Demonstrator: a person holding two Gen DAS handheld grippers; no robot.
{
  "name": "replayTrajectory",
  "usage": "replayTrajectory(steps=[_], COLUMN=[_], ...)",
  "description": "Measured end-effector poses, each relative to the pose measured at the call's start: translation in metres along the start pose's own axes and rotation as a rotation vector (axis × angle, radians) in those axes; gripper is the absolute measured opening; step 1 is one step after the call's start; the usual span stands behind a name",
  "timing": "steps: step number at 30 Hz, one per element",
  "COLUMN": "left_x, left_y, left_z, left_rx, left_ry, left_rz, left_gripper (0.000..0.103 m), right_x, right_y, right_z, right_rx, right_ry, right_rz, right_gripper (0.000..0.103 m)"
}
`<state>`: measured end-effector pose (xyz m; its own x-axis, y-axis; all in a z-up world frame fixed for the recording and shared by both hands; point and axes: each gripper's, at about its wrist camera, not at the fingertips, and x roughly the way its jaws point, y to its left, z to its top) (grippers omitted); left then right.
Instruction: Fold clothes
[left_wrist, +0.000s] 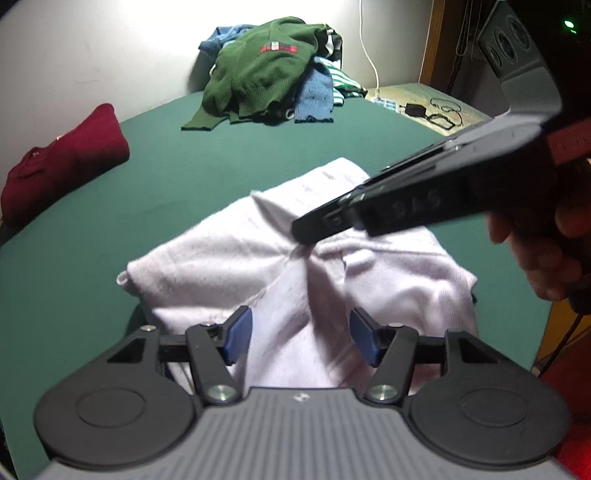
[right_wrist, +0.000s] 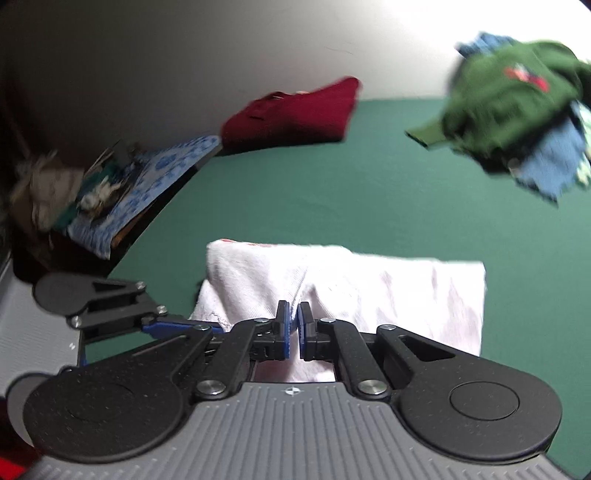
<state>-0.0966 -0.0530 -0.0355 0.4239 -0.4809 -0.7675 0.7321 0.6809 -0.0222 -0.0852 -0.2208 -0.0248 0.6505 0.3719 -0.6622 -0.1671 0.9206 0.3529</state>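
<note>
My right tool (right_wrist: 294, 328) pinches a ridge of the pale pink garment (left_wrist: 229, 258) lying on the green table (left_wrist: 332, 147), to lift a fold, while my left tool (left_wrist: 301, 338) waits wide open, gripping nothing.

A white cable (left_wrist: 370, 59) is hanging down the pale wall (left_wrist: 92, 55) at the back, running toward the far right corner. There, a black power adapter (left_wrist: 415, 109) is lying on a light wooden surface (left_wrist: 436, 96) with its thin black cord (left_wrist: 448, 110) looping beside it. In the right wrist view, a blue-and-white patterned cloth (right_wrist: 147, 181) is covering a low dark ledge at the left, and blurred clutter (right_wrist: 51, 184) is sitting on it, too indistinct to name.
</note>
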Motion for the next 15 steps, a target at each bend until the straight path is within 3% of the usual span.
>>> replayTrajectory(steps=[4, 8, 10, 12, 15], left_x=[0.001, 0.002, 0.000, -0.003, -0.010], left_y=[-0.001, -0.007, -0.007, -0.006, -0.002], left_z=[-0.008, -0.010, -0.010, -0.010, -0.009], left_rx=[0.004, 0.045, 0.051, 0.040, 0.001], left_ry=[0.021, 0.027, 0.027, 0.027, 0.021], left_rz=[-0.012, 0.010, 0.009, 0.000, -0.030], left_gripper=[0.067, 0.069, 0.070, 0.070, 0.070], right_x=[0.007, 0.005, -0.004, -0.011, -0.001], right_y=[-0.017, -0.008, -0.002, 0.003, -0.001], right_z=[-0.009, -0.006, -0.002, 0.003, 0.003], right_rx=[0.129, 0.061, -0.002, -0.059, -0.069], right_ry=[0.048, 0.044, 0.006, -0.025, -0.006], right_rz=[0.021, -0.003, -0.053, -0.096, -0.085], right_gripper=[0.004, 0.010, 0.025, 0.028, 0.028])
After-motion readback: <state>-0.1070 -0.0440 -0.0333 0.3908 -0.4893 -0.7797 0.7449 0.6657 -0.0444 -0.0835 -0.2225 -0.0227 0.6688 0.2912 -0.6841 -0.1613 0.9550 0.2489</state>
